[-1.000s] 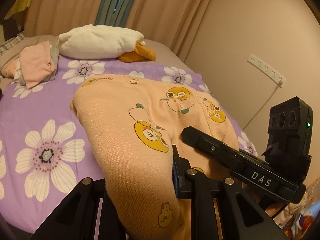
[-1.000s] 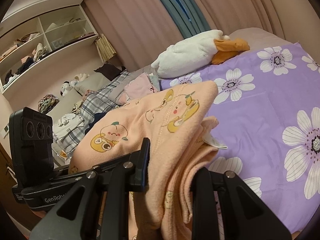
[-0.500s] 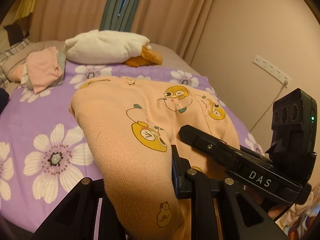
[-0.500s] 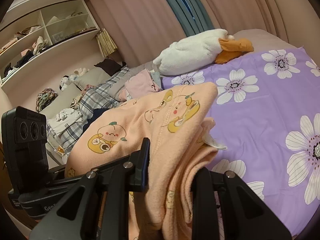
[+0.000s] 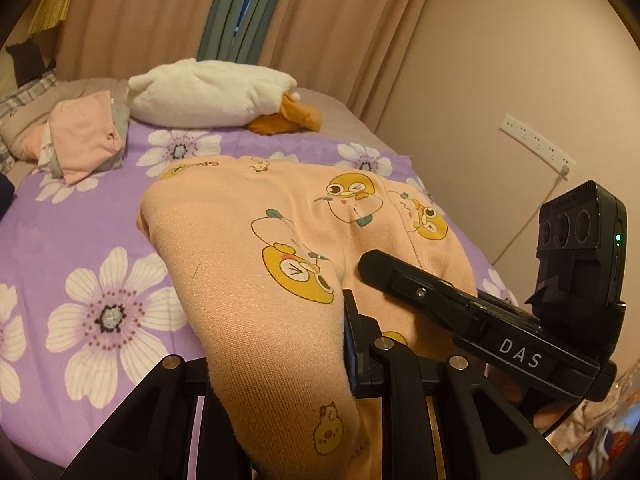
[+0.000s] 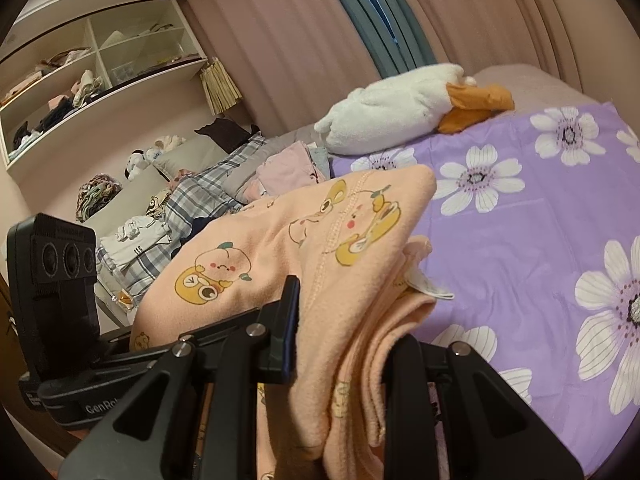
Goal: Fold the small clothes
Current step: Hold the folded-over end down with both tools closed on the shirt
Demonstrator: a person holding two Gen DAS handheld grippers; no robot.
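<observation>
- On the far left of my left wrist view, a folded pink garment (image 5: pixel 86 140) is lying on the purple flowered sheet (image 5: pixel 72 248), close to the bed's far end.
- Just right of it, a white plush duck (image 5: pixel 212 94) is resting with its orange beak pointing right, near the curtains (image 5: pixel 168 16).
- I am holding the peach cartoon-print garment (image 5: pixel 280 264) in the middle; it is draping from my jaws out over the sheet, its far part resting on the bed.
- My left gripper (image 5: pixel 276 364) is clamping a bunched edge of that garment, jaws nearly together with cloth filling the gap.
- To its right, the right gripper (image 5: pixel 472 312) is showing side-on, lying over the same garment, with the wall strip of sockets (image 5: pixel 536 146) behind it.
- In the right wrist view, shelves (image 6: pixel 92 80) full of clothes are standing at far left, with a plaid pile (image 6: pixel 200 204) below them.
- The left gripper (image 6: pixel 100 380) is showing at lower left, touching the garment (image 6: pixel 320 248).
- My right gripper (image 6: pixel 344 356) is pinching several folded layers of the garment, jaws closed on the fabric.
- Farther right, the sheet (image 6: pixel 540 240) is lying bare, the duck (image 6: pixel 400 108) beyond it.
</observation>
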